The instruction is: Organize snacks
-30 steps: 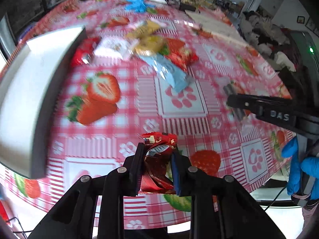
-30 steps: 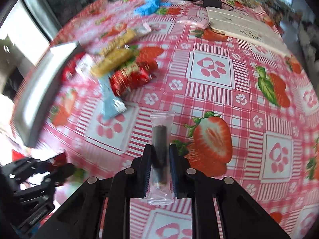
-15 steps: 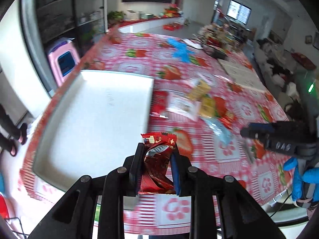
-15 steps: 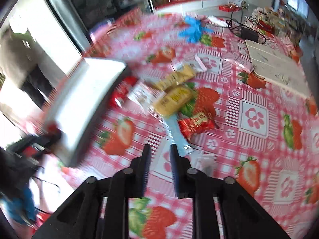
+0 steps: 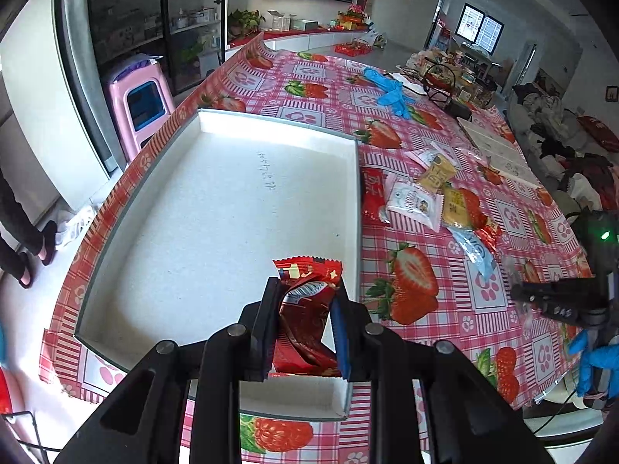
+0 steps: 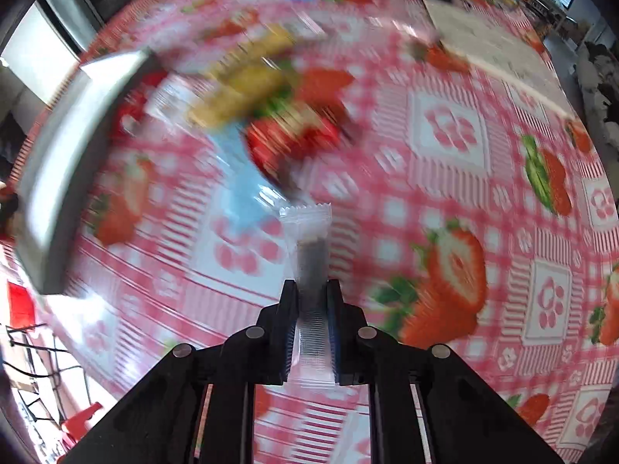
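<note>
My left gripper (image 5: 303,301) is shut on a red snack packet (image 5: 303,309) and holds it above the near right corner of the white tray (image 5: 232,201). My right gripper (image 6: 311,297) is shut on a clear packet with a dark stick inside (image 6: 309,259), above the tablecloth; it shows at the right of the left wrist view (image 5: 557,301). A pile of snacks lies right of the tray: a red packet (image 5: 372,197), a white packet (image 5: 412,201), yellow packets (image 5: 456,208) and a light blue packet (image 5: 476,251). The right wrist view is motion-blurred.
The table has a red strawberry-check cloth (image 5: 425,290). Blue gloves (image 5: 390,91) lie at the far side. A pink stool (image 5: 141,104) stands left of the table. White boards (image 5: 499,150) lie at the far right.
My left gripper has moved closer over the tray's near right corner with the red packet. My right gripper now shows the clear packet between its fingers again and is swinging fast over the table.
</note>
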Tool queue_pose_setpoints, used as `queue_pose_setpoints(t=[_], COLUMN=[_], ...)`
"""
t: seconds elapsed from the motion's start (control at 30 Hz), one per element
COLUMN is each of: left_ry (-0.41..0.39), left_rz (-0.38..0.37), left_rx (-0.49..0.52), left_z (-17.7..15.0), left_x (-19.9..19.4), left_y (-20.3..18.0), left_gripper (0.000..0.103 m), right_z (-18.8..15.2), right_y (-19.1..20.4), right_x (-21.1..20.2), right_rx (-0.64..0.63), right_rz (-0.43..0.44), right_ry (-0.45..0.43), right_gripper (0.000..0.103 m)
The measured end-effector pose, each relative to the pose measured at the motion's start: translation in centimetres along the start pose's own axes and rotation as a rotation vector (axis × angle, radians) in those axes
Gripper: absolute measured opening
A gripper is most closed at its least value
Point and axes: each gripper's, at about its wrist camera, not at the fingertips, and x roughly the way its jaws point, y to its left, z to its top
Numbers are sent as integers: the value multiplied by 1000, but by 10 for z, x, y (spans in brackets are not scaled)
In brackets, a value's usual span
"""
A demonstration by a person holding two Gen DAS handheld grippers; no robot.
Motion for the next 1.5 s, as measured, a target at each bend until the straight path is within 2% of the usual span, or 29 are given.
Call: queue_pose_setpoints(t=[0.13,0.3,0.47,0.57,0.6,0.63,0.67,0.7,0.77,0.83,0.87,0.97,1.03,1.13,1.27,1.37,1.4,1.43,1.5], left_ry=[2,15,53,76,81,78,69,51,32,13,6,-7,12,28,82,147,169,186,190], left_rz=[15,43,51,65,69,71,73,74,62,18,4,-44,-64,-61,-32,-7,-10,-18,-14], left_rx=[-20,-47,-65,-57,-49,-37,-29,-13,14,70,91,192,263,366,423,389,371,344,324], left_z=[2,4,-1,-5,-6,-6,-5,-3,5,17,20,40,53,70,86,94,94,94,90], left_x=[3,10,25,34,35,35,33,29,22,14,12,14,27,57,104,141,151,157,157], left_y=[15,35,47,49,48,47,45,40,29,6,-3,-47,-82,-124,-152,-152,-152,-150,-151], left_gripper=[27,27,27,31,39,44,55,62,65,72,79,81,81,81,81,81,80,78,70], right_z=[29,78,103,112,114,114,113,111,116,116,116,104,95,81,73,77,79,79,79], right_y=[43,128,198,216,216,210,202,186,158,120,98,22,-16,-51,-61,-50,-45,-41,-38], right_x=[-29,-46,-25,-4,0,0,-2,-5,-5,-5,-2,2,8,18,28,29,31,30,31], right_rx=[-11,-70,-114,-124,-119,-112,-100,-78,-47,20,71,240,330,401,402,345,321,297,267], right_rz=[214,432,482,458,444,435,417,385,326,249,208,117,92,115,143,127,125,124,131], right_ry=[-64,-87,-45,-3,8,10,-2,-40,-69,-88,-94,-92,-84,-55,-52,-92,-97,-100,-98], right_gripper=[16,16,16,20,35,69,85,91,91,91,91,91,91,91,91,76,63,41,41])
